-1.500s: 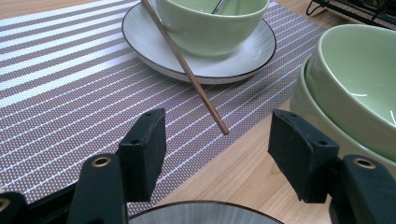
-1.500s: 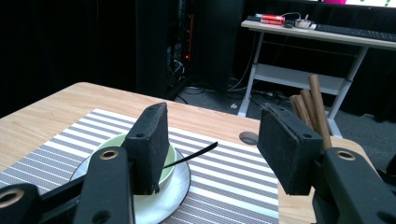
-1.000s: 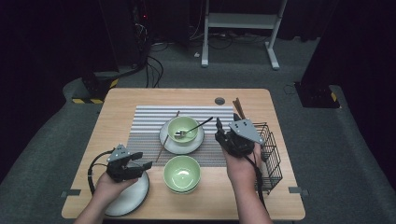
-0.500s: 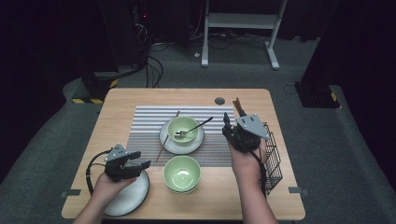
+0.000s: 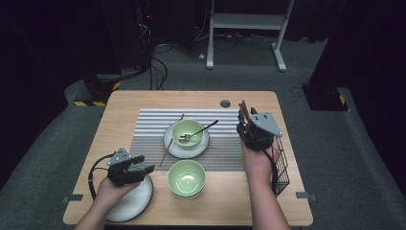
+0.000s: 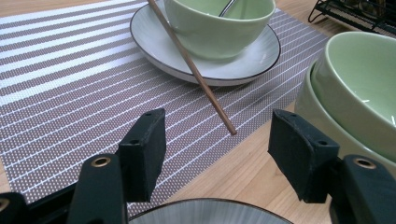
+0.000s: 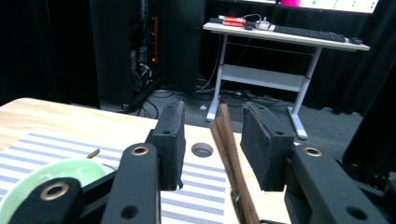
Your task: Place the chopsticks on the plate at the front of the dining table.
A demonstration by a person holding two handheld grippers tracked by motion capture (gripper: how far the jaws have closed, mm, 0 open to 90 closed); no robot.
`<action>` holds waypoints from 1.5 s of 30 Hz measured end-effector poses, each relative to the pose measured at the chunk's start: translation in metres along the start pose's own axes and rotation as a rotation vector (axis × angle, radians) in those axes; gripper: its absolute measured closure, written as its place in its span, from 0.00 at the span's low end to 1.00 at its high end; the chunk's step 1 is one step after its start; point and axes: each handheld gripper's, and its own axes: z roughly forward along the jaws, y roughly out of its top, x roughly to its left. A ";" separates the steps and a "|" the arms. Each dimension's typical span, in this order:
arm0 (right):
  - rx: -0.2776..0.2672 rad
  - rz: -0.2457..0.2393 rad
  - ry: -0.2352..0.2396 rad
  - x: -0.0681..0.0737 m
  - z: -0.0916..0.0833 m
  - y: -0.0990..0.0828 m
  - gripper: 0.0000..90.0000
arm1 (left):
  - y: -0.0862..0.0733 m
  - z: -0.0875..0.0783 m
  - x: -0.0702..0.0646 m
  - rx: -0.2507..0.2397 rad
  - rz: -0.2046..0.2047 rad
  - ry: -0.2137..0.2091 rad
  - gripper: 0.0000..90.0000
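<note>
Brown chopsticks stand upright between the jaws of my right gripper, with a gap on each side; the jaws have just been closing and stay open. From above, that gripper is at the far corner of the black wire basket, with the chopsticks poking up beside it. My left gripper hovers open and empty over the grey plate. Its jaws frame the near tip of a single chopstick that leans on the white plate.
A green bowl with a spoon sits on the white plate on the striped mat. A second green bowl stands near the front edge. A round hole marks the table's far side.
My right gripper has moved right and away from the bowl to the upright chopsticks, and its jaws have narrowed around them. The left gripper has stayed put.
</note>
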 end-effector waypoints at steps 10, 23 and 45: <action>0.027 0.007 -0.017 -0.006 0.016 -0.004 0.72 | 0.000 0.002 -0.002 0.000 0.001 -0.016 0.41; 0.045 0.019 -0.042 -0.013 0.031 -0.009 0.75 | -0.001 0.001 0.000 -0.004 -0.004 -0.023 0.41; 0.096 0.010 -0.062 -0.011 0.055 -0.019 0.73 | -0.002 -0.001 0.004 -0.003 -0.012 -0.013 0.41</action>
